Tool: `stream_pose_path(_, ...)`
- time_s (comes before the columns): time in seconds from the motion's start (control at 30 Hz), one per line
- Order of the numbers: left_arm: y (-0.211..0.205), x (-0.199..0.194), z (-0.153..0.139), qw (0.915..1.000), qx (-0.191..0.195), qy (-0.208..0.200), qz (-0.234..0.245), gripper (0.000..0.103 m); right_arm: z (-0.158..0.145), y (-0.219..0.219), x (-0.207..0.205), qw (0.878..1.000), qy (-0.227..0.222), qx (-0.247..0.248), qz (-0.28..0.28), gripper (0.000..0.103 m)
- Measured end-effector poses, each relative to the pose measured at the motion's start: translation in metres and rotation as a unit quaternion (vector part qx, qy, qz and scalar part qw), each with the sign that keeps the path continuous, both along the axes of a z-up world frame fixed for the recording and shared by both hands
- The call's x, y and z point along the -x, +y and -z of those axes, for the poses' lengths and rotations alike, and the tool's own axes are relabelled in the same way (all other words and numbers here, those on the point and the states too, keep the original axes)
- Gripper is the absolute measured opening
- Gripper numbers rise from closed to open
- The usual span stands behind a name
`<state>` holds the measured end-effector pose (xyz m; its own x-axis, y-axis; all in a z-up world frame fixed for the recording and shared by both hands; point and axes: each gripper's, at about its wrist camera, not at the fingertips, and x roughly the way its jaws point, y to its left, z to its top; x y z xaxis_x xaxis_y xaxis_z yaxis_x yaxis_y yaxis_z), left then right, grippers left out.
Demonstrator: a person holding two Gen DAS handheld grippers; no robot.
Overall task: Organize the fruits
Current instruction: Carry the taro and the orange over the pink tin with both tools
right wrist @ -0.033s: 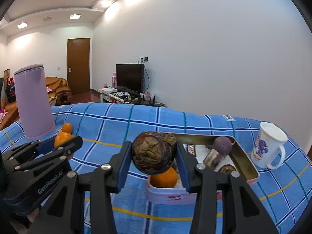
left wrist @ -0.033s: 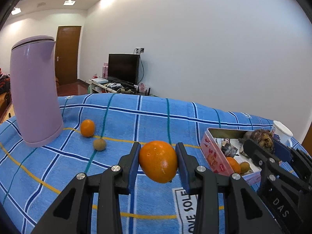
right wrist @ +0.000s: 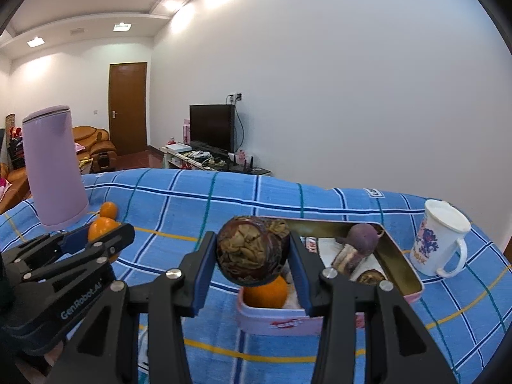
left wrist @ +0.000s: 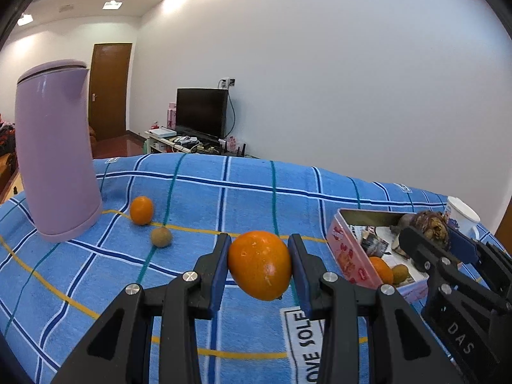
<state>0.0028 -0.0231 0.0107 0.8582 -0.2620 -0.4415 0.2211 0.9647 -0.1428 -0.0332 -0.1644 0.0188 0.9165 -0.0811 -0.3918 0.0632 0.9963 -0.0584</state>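
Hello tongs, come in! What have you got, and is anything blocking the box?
Left tongs clamp orange. Right tongs clamp wrinkled brown fruit over pink tin. Path clear.

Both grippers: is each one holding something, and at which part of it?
The left gripper holds an orange by its two sides. The right gripper holds a dark wrinkled fruit by its sides, above the pink tin.

left claw (left wrist: 259,264) clamped, right claw (right wrist: 252,256) clamped
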Motion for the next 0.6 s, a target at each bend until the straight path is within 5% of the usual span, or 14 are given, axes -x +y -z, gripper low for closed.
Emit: stream_pose_path(0.6, -0.062, 0.004, -0.013, 0.9984, -0.031, -0.017, 0.045, 0.038, 0.0, -0.06, -0.002, 0.999, 0.002, -0.011, 0.046, 0.047)
